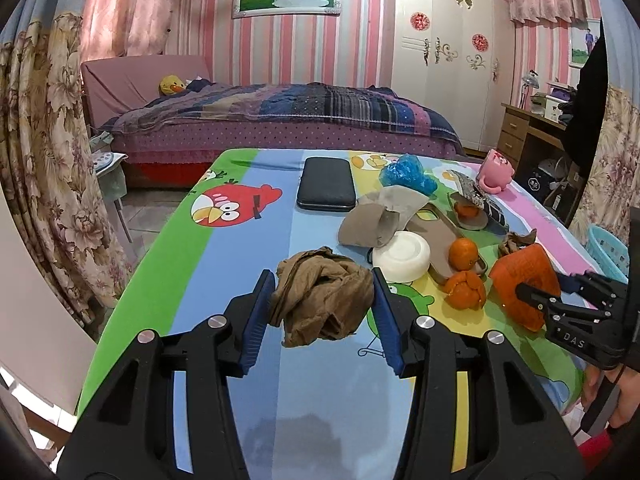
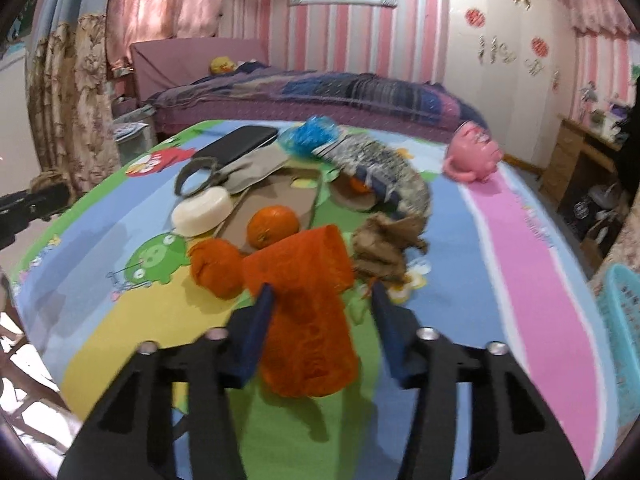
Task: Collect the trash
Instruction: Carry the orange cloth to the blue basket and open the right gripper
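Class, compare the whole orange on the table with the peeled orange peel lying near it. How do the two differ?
The whole orange is smooth, round and closed; the orange peel is split open, lumpy and folded in on itself. The whole orange rests on a brown cardboard piece; the peel lies directly on the tablecloth. Both are orange-coloured, and no gripper touches either.
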Demonstrator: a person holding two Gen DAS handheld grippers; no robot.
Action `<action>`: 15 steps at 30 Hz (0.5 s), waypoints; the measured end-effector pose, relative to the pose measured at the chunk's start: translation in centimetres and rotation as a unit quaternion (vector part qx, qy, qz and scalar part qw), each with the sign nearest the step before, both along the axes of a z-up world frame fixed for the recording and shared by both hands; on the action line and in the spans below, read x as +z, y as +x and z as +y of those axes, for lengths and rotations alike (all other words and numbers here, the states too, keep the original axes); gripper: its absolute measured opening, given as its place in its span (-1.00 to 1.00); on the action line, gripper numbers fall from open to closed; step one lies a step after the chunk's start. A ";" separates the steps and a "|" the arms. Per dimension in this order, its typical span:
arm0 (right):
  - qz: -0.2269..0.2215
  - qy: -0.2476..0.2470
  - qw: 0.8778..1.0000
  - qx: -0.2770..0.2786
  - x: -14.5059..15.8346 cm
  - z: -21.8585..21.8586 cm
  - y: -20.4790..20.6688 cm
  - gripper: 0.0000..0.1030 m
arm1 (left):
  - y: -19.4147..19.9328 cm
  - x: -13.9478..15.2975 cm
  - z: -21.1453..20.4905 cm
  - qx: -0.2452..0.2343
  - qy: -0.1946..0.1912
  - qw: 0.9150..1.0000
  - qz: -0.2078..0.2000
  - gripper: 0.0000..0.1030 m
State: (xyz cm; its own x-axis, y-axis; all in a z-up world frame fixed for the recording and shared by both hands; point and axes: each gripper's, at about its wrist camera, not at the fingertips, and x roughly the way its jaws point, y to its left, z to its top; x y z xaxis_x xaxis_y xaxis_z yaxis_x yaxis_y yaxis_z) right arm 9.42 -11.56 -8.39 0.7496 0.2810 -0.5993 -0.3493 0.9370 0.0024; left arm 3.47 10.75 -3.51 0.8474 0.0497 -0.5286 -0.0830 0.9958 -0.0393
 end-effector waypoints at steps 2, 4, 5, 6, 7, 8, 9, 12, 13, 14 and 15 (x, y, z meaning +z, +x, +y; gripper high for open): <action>0.002 -0.001 1.000 0.011 -0.1 0.2 -0.1 -0.51 | 0.0 -0.1 0.2 0.002 -0.002 1.000 0.001 -0.09; -0.002 -0.004 1.000 0.018 0.0 0.4 -0.4 -0.65 | -0.1 -0.1 0.1 0.003 -0.004 1.000 0.001 -0.09; -0.005 -0.006 1.000 0.022 0.2 0.5 -0.5 -0.75 | -0.1 0.0 0.1 0.004 -0.004 1.000 0.000 -0.09; -0.007 -0.007 1.000 0.025 0.4 0.5 -0.7 -0.80 | -0.2 0.1 0.1 0.005 -0.003 1.000 -0.001 -0.09; -0.011 -0.009 0.999 0.029 0.5 0.5 -0.9 -0.83 | -0.3 0.1 0.0 0.005 -0.002 1.000 -0.002 -0.09; -0.016 -0.011 0.999 0.029 0.7 0.5 -1.1 -0.87 | -0.4 0.2 -0.1 0.005 -0.001 1.000 -0.003 -0.09; -0.019 -0.011 0.999 0.030 0.9 0.5 -1.1 -0.89 | -0.4 0.4 -0.2 0.005 0.000 1.000 -0.005 -0.09; -0.031 -0.003 0.999 0.028 1.6 0.0 -1.4 -0.93 | -0.5 0.8 -0.6 0.003 0.002 1.000 -0.009 -0.09; -0.034 0.002 0.999 0.026 1.9 -0.2 -1.5 -0.94 | -0.5 0.9 -0.7 0.003 0.003 1.000 -0.010 -0.09; -0.039 0.005 0.999 0.025 2.2 -0.4 -1.6 -0.94 | -0.6 1.1 -0.8 0.003 0.004 1.000 -0.012 -0.09; -0.044 0.010 0.999 0.023 2.6 -0.7 -1.7 -0.95 | -0.7 1.2 -0.9 0.003 0.004 1.000 -0.013 -0.09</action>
